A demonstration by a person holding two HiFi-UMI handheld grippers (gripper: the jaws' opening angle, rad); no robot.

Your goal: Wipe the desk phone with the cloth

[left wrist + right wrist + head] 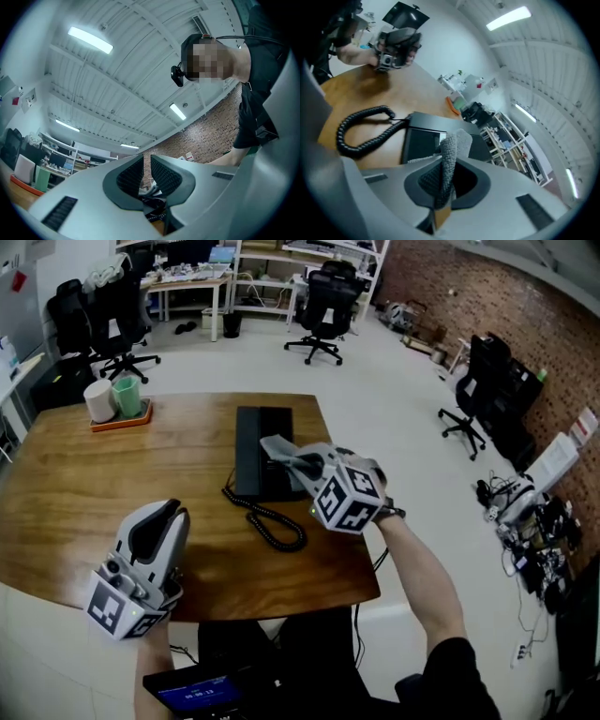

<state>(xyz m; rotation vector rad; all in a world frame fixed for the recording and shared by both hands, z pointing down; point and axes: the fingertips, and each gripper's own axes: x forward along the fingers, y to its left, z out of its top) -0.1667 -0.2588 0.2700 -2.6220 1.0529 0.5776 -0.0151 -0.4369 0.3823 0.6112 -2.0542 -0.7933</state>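
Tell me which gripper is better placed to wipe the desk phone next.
Right. The right gripper is shut on the grey cloth at the desk phone; the left gripper is shut, empty, off to the side.

Counts logged from the head view.

- Brown wooden desk (84, 493): one.
- Black flat desk phone (255, 442): one, with one black coiled cord (274, 523).
- Grey knitted cloth (277, 448): one.
- Grey two-jaw grippers: two, the left gripper (167, 514) near left and the right gripper (289, 461) near right.
- Orange tray (120, 422), far left: one. It carried two cups, one white cup (98, 399) and one green cup (127, 396).
- Black swivel chairs (323, 292) on the far floor: at least three were counted.
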